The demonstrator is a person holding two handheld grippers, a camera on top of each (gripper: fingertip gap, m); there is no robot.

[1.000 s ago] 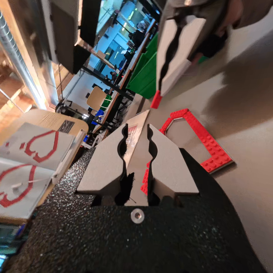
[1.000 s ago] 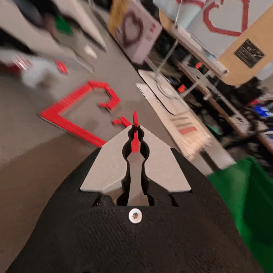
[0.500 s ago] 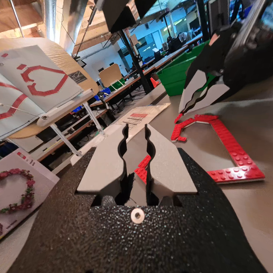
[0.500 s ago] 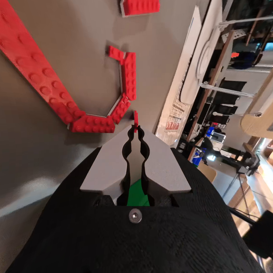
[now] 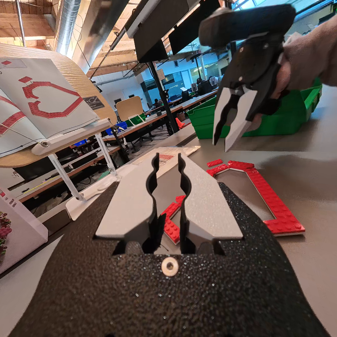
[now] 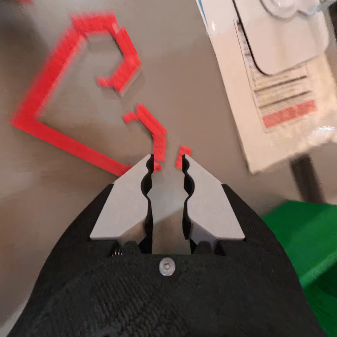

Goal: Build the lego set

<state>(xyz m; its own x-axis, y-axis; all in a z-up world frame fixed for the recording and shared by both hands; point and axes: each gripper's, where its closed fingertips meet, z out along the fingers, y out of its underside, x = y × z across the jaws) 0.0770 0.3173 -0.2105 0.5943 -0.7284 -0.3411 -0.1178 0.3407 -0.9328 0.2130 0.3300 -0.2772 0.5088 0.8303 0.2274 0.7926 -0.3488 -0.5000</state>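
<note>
The right gripper (image 5: 223,145) hangs in the air above the grey table (image 5: 300,273), held by a person's hand (image 5: 306,60), its two pale fingers parted with nothing between them. Seen from its own camera, the right gripper shows a clear gap between its fingers (image 6: 127,200), and the tabletop shows through that gap. The left gripper (image 5: 166,156) sits low over the table, its jaws also apart and holding nothing.

On the table lies the red lego heart frame (image 5: 264,193), a flat outline of studded plates, not closed all the way round. A separate curved run of red plates (image 5: 171,215) lies just under the left gripper, showing through its gap. A small loose red plate (image 5: 214,162) rests just beside the far corner of the frame, apart from it. In the blurred right wrist view, a small red piece (image 6: 183,155) lies just beyond the fingertips, next to the curved run.

A green bin (image 5: 273,116) stands toward the far side of the table behind the right gripper. An instruction booklet (image 5: 45,102) with a red heart drawing is propped on a white stand (image 5: 73,182) at the table's left edge, and a printed sheet (image 5: 169,155) lies flat beyond the left gripper.
</note>
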